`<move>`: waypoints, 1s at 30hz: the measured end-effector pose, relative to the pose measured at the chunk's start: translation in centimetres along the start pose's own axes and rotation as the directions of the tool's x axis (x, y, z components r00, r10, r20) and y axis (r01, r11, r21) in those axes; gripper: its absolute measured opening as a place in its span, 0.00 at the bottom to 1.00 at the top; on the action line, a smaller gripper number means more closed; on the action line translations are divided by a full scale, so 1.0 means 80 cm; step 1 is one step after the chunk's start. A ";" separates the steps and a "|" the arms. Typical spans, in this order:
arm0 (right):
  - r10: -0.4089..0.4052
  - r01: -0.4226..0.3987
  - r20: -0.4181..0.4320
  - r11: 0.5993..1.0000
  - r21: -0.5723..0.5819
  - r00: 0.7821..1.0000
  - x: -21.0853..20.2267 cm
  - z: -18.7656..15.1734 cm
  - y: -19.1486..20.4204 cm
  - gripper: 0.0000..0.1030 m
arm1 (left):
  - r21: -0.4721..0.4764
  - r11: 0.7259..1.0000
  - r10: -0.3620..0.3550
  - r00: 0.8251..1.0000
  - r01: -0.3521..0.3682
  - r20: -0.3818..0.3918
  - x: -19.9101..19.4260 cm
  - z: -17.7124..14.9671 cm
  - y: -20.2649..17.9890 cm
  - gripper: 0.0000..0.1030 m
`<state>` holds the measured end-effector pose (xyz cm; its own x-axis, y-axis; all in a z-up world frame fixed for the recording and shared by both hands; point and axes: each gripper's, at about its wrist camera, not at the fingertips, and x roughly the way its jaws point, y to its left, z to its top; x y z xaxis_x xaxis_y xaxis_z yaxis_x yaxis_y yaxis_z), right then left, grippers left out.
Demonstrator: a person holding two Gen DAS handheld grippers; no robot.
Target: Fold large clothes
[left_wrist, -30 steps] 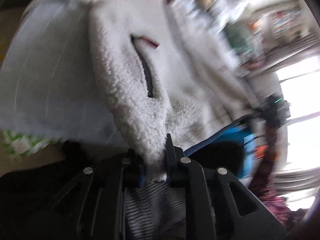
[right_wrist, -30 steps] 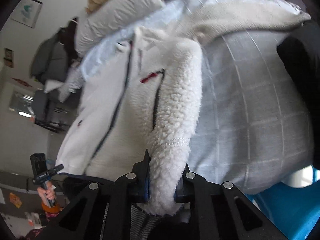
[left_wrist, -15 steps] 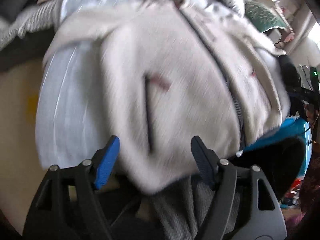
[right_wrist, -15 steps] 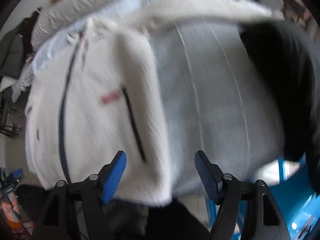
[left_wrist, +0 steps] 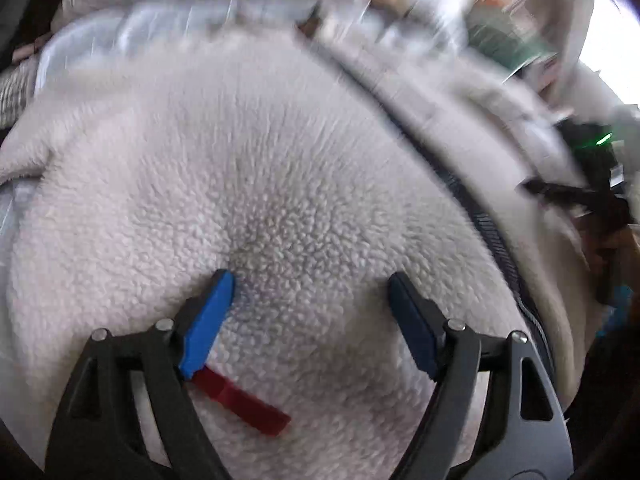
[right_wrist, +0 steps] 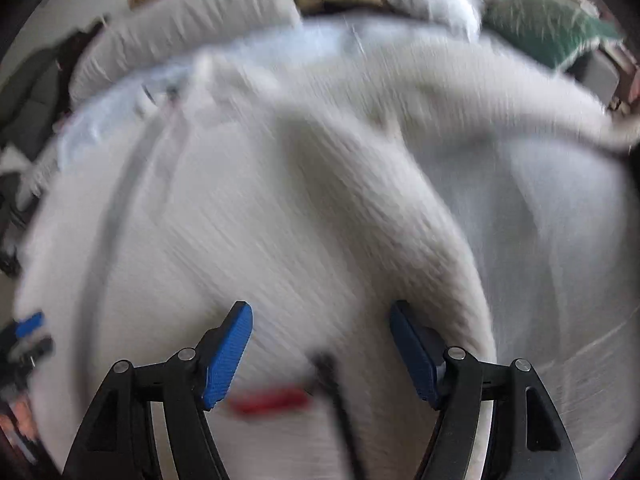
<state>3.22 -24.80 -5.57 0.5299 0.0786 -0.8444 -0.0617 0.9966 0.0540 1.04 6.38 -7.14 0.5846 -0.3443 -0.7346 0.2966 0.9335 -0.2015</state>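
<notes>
**Both claws let go of the fleece**

The left claw (left_wrist: 308,300) stands wide apart, its jaws opening a touch more, with nothing pinched between them; a second ago it was clamped on a fold of the fleece hem. Its blue pads (left_wrist: 208,320) hover close over the pile, and whether they brush it cannot be told. The right claw (right_wrist: 320,340) is apart too and empty, where it also gripped the hem a second ago. Both have dropped toward the cloth since then.

Under the claws the white fleece jacket (left_wrist: 280,160) lies spread on the bed, front up. A red tab (left_wrist: 240,400) sits just below the left claw's pad, and the dark zip (left_wrist: 480,220) runs off to the right. In the right view the same jacket is blurred by motion; a red tab (right_wrist: 268,396) and a dark pocket zip (right_wrist: 336,400) show between the jaws. The pale blue bedsheet (right_wrist: 560,240) shows on the right, with pillows (right_wrist: 188,36) and a green cushion (right_wrist: 548,28) beyond.

The release suggests the jacket has been laid out flat. The folding proper looks not yet begun; a fresh grip on a side or sleeve seems the likely next need.
</notes>
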 end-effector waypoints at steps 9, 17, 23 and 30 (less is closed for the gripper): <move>-0.010 0.008 0.028 0.997 0.081 1.000 -0.064 0.036 -0.030 0.73 | -0.163 0.987 -0.025 0.989 0.001 -0.147 -0.001 0.062 -0.002 0.79; -0.149 0.100 0.100 0.917 0.387 0.984 -0.113 0.135 -0.159 0.81 | -0.111 0.991 0.074 0.996 -0.080 -0.058 0.025 0.151 -0.038 0.84; -0.291 0.277 -0.068 0.780 0.561 0.954 -0.067 0.186 -0.240 0.81 | -0.169 0.979 0.106 0.992 -0.117 -0.075 0.101 0.188 -0.050 0.91; -0.338 0.341 -0.152 0.617 0.710 0.929 -0.012 0.207 -0.313 0.81 | -0.242 0.958 0.145 0.988 -0.154 -0.053 0.179 0.242 -0.038 0.94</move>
<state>18.23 -49.41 2.69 0.3844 -0.2677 -0.8835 0.7428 0.6580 0.1238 23.09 -3.32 -4.49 0.5806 -0.1991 -0.7895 0.0109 0.9715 -0.2370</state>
